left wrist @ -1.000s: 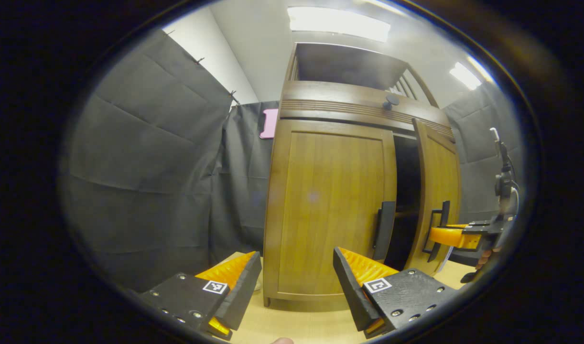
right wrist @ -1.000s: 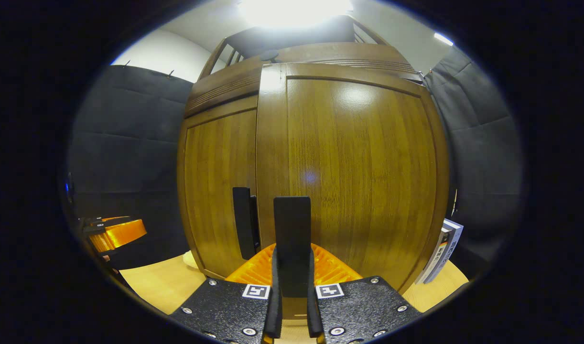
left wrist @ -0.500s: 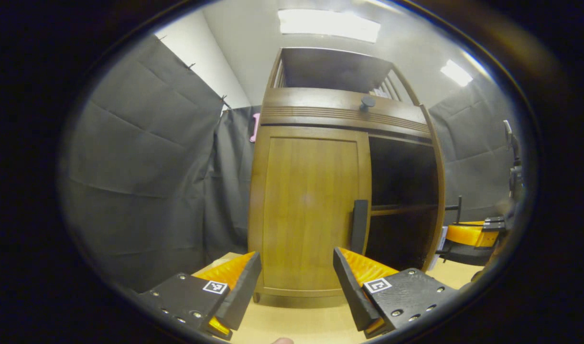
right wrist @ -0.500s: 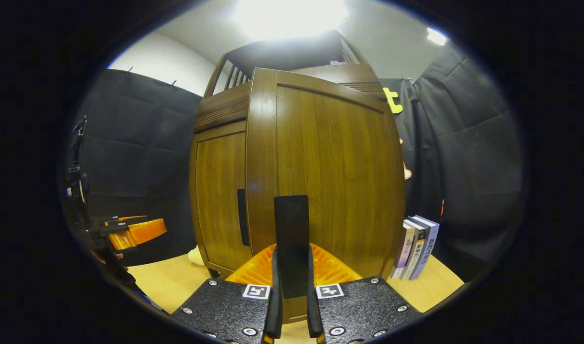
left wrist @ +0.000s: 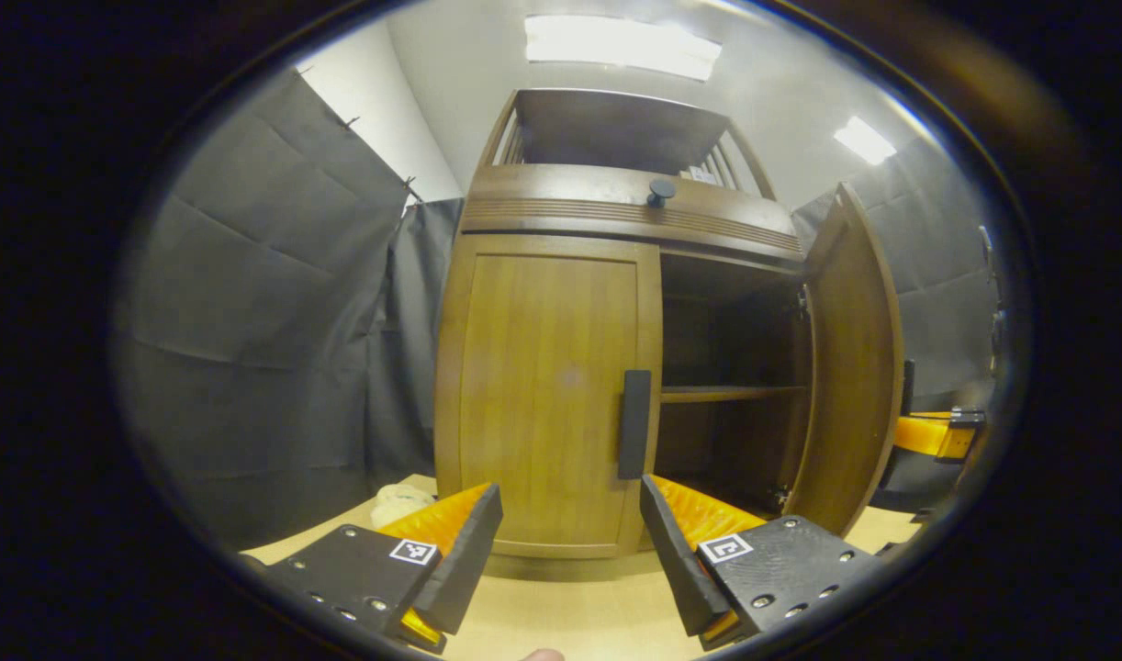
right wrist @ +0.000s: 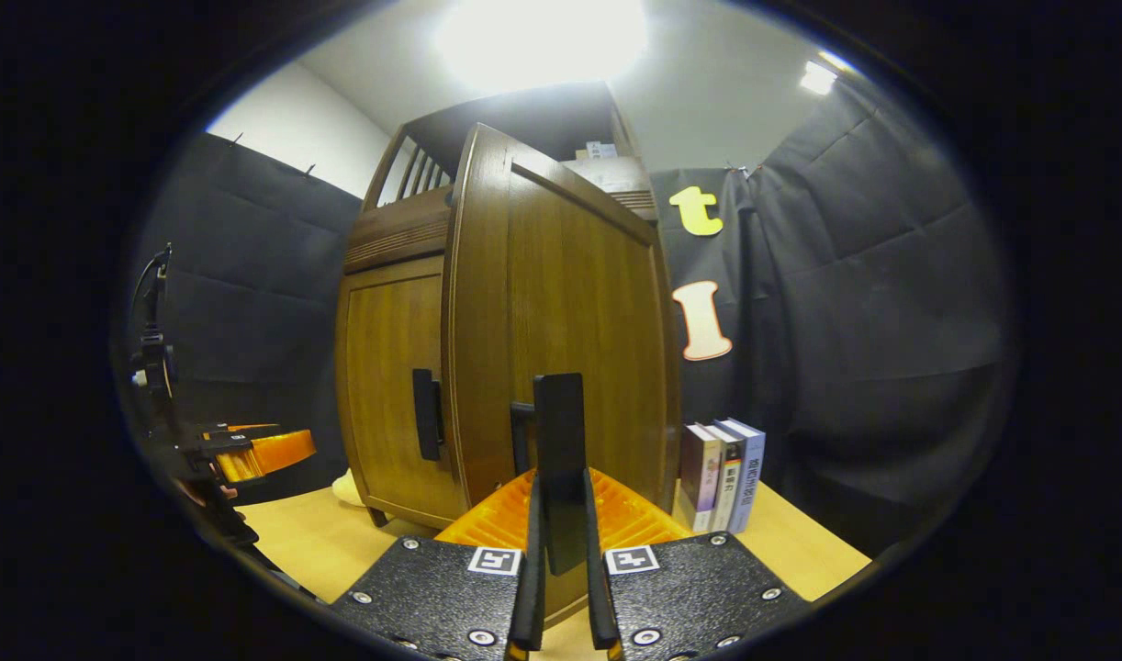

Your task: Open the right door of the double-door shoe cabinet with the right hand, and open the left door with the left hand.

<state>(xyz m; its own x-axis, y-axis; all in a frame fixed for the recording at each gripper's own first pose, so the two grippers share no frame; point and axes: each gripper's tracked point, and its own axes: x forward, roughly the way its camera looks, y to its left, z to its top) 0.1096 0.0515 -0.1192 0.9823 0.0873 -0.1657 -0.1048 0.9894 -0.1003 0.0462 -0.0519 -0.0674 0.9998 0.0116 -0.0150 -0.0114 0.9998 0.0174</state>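
In the right gripper view, the right gripper (right wrist: 558, 588) was clamped on the right door handle (right wrist: 559, 459), both fingers pressed against the dark upright bar. The right door (right wrist: 561, 303) stood swung well out from the shoe cabinet (right wrist: 391, 275), its outer face toward the camera. Just beyond the door's far edge, a short row of books (right wrist: 722, 473) stood upright on the tabletop (right wrist: 313, 542), near its right edge.

In the left gripper view, the left gripper (left wrist: 570, 551) hung above the tabletop's near edge with its fingers spread wide apart and nothing between them, in front of the cabinet but clear of it. Ahead, the left door (left wrist: 547, 390) was closed, its dark left door handle (left wrist: 633, 424) upright along the door's right edge. Beside it the open compartment showed a shelf (left wrist: 722, 393) across its middle. A whitish object (left wrist: 398, 500), too unclear to identify, lay on the tabletop by the cabinet's left foot. A dark knob (left wrist: 660, 191) sat on the band above the doors.
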